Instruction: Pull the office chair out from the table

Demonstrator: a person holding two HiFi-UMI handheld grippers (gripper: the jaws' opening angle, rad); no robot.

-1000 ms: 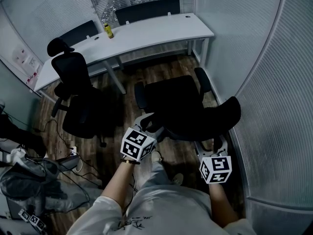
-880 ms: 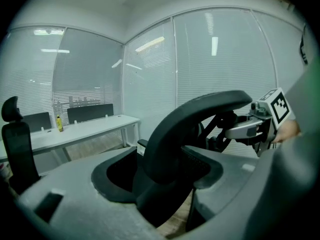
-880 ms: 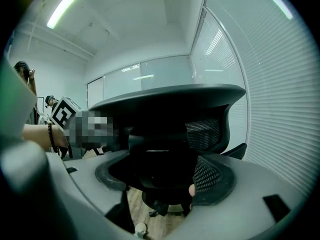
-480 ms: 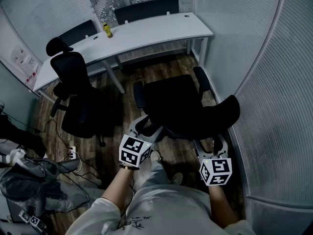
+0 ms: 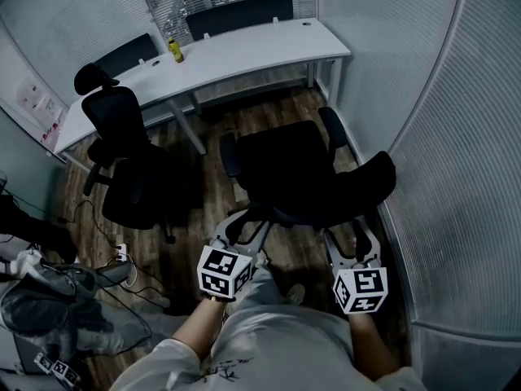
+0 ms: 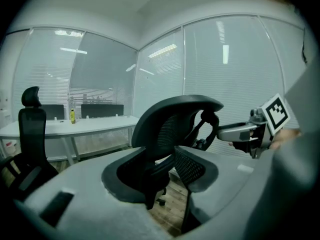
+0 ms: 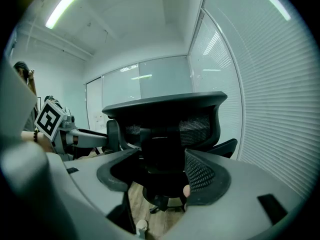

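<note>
The black mesh-backed office chair (image 5: 293, 169) stands well clear of the long white table (image 5: 244, 51), so the pull looks nearly done. The next move calls for a firm clamp on its backrest, or simply letting go. Both the left gripper (image 5: 244, 228) and the right gripper (image 5: 354, 239) have their jaws spread around the chair's back frame, unclenched. There is one table, one yellow bottle (image 5: 173, 50) and four chairs: this one, a black headrest chair (image 5: 122, 129), and two dark chair backs (image 5: 236, 12) beyond the table.
</note>
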